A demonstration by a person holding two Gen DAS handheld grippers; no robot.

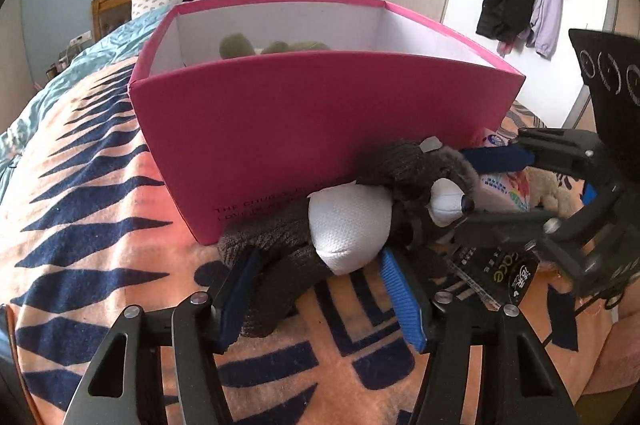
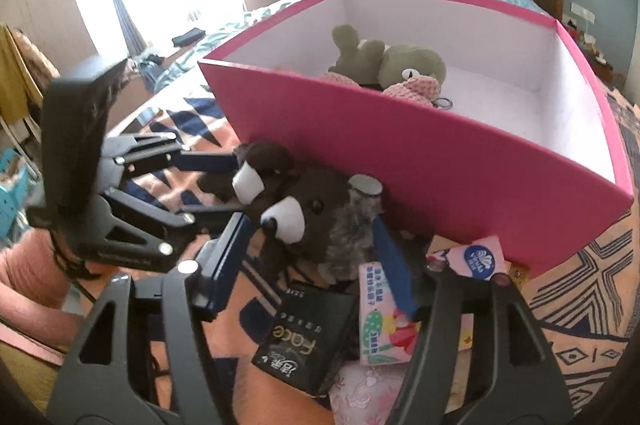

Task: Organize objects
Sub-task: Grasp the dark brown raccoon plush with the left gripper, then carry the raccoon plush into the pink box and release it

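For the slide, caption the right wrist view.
Both grippers around a brown plush toy beside a pink box holding a green plush.

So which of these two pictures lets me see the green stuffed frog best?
The right wrist view: it looks down into the pink box, showing the green frog lying inside. In the left wrist view, only the frog's blurry top peeks over the box's front wall.

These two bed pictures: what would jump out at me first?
A big pink box stands open on the patterned blanket, with a green plush frog lying inside. Against its front wall lies a brown plush animal, with the left gripper and right gripper on either side.
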